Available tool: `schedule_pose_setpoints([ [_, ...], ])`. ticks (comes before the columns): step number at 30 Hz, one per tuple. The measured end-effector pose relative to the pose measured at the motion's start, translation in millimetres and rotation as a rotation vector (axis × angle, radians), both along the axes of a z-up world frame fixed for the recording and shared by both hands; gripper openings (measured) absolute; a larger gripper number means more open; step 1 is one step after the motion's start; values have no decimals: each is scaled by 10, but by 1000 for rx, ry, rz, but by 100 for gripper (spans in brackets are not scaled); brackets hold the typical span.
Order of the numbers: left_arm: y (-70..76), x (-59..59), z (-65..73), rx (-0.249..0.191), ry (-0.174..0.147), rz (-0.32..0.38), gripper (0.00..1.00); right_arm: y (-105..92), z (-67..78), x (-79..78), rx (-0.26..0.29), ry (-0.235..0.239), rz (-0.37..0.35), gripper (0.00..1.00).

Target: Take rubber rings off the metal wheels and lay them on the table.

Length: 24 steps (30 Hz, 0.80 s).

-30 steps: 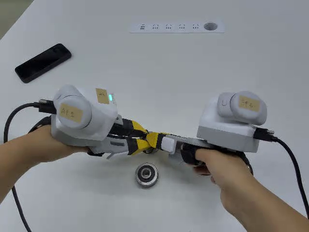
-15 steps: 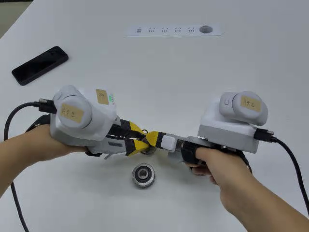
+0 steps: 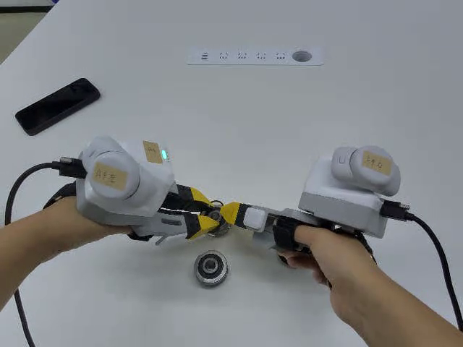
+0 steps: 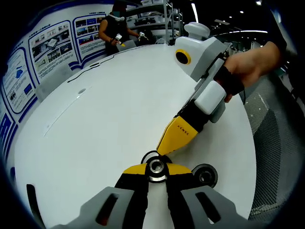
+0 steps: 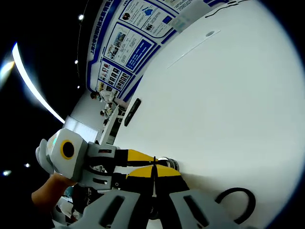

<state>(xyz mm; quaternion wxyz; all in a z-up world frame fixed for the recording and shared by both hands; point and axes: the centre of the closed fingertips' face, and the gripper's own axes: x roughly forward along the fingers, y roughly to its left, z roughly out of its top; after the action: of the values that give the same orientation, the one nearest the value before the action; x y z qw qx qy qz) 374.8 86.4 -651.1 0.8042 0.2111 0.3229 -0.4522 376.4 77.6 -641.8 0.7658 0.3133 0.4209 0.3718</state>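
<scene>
Low over the bench (image 3: 289,130), my left claw (image 3: 208,220) stays clamped on the wheel (image 4: 156,167) while my right claw (image 4: 167,143), pinched shut apparently on its ring (image 4: 147,157), has backed off slightly, so peeling seems barely begun.

Loose wheel (image 3: 210,268) nearby; phone (image 3: 57,105) well apart.

Bright, even overhead light floods the white table (image 3: 239,123) in the head view: crisp all over, just a soft, short shadow under the loose metal wheel (image 3: 210,268). Both gripper views bow hard toward their edges. Ceiling strip lights (image 4: 195,13) glare in the left gripper view; a white streak (image 5: 26,78) flares across the right gripper view's dim background.
</scene>
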Motion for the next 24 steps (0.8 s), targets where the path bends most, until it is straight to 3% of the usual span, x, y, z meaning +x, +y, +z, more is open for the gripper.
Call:
schedule_pose_setpoints([
  [8, 125, -17, 116, -39, -16, 31, 14, 21, 55, -6, 22, 11, -9, 2],
  [14, 242, -35, 214, -65, -39, 90, 15, -17, 125, -9, 39, 13, -16, 2],
  [16, 289, -45, 232, -93, -37, 130, 16, -66, 142, 5, 41, 14, -28, 2],
  [24, 452, -146, 285, -124, -55, 200, 18, -340, 194, 57, 36, 12, -84, 2],
])
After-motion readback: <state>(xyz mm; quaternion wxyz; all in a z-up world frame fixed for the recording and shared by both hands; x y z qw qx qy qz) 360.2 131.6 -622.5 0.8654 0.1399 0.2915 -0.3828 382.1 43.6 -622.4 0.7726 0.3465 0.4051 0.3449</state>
